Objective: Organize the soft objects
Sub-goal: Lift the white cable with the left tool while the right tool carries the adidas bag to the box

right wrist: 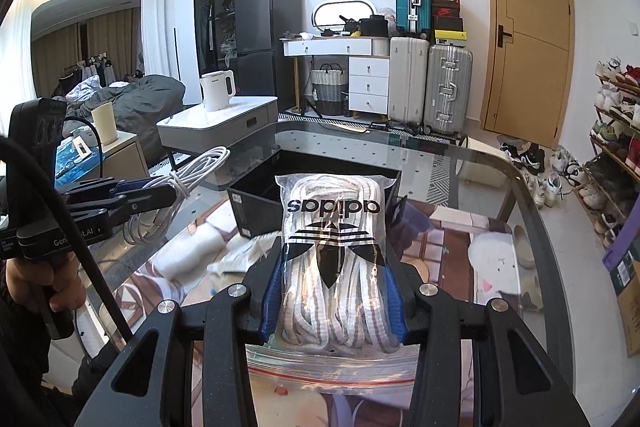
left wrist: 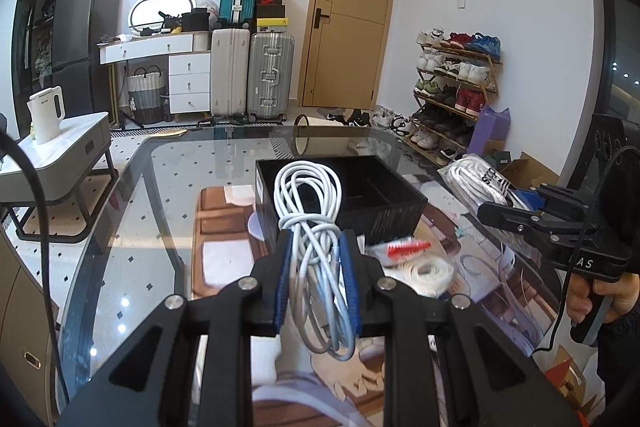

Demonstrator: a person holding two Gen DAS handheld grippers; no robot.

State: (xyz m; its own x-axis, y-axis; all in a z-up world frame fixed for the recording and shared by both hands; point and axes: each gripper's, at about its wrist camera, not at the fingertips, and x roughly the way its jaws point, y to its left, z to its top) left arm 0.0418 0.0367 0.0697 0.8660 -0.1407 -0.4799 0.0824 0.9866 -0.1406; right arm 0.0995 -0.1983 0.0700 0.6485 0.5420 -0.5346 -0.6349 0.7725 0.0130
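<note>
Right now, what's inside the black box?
The black box shows a divider and bare dark floor on its right side. The held white cable hides the left side, so that part can't be judged.

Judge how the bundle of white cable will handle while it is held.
The white cable probably stays floppy: its loops sag past the left gripper, whose jaws pinch the wrapped middle. It looks light. The wrap likely keeps the coil together when lowered into the black box.
</note>
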